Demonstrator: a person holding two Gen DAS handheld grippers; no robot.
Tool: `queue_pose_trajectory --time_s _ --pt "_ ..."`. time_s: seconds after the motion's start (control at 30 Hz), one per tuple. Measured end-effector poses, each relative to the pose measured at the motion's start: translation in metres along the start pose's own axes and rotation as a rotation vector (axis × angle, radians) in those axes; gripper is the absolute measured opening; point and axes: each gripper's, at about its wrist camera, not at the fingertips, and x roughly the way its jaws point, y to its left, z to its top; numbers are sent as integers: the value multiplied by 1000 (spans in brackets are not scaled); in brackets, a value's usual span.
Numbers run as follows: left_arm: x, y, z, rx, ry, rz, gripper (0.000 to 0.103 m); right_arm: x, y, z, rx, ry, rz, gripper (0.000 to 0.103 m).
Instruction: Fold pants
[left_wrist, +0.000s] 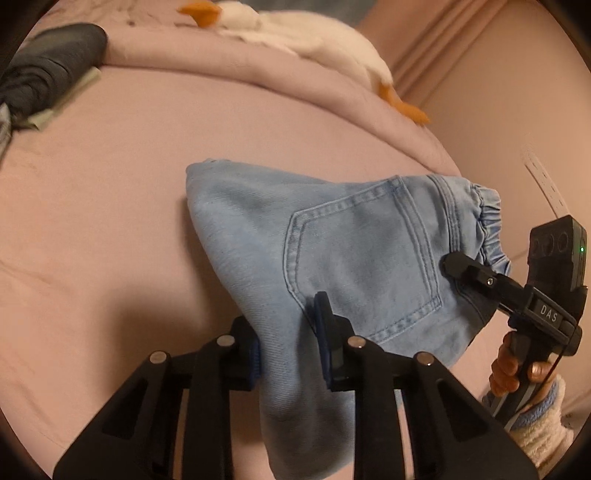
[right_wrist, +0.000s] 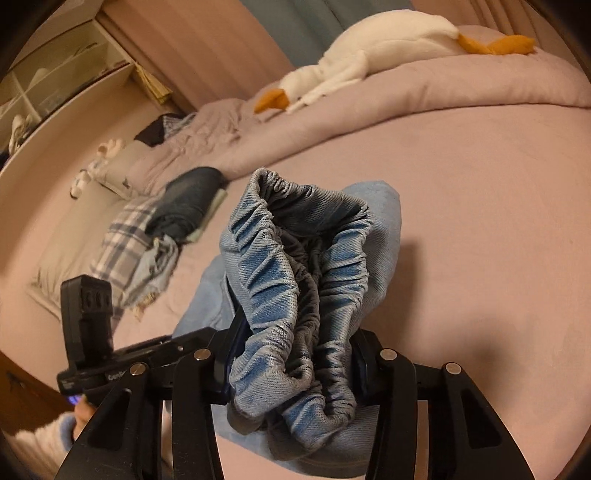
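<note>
Dim, warm pinkish indoor light; soft shadows fall on the bed (left_wrist: 110, 221); fisheye bends and blurs the edges

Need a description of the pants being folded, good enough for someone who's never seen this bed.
On the pink bed, below the white goose plush, both tools hold one garment. It is the light blue denim pants, with a stitched back pocket and gathered elastic waistband, unlike the dark folded clothes by the pillow.
</note>
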Motion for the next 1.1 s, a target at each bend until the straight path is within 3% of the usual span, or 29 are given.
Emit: queue_pose_trajectory --time_s 0.3,0.5,0.63,0.8,0.9,1.03,1.1 --pt "-3 71 40 -36 -37 129 23 79 31 26 -29 6 36 49" --pt "22 98 41 -64 21 181 29 120 10 20 62 122 -24 58" --pt "19 95 36 -33 12 232 55 111 -5 12 111 157 -35 65" --pt "7 85 12 34 20 261 64 86 3 -10 15 188 -156 77" --pt "10 89 -9 40 22 265 64 88 3 -20 0 184 -200 79" --pt "6 83 -1 -1 22 280 63 85 17 -17 -31 185 -278 79" --pt "-8 72 -2 26 -4 283 65 70 28 -17 -65 166 -287 79"
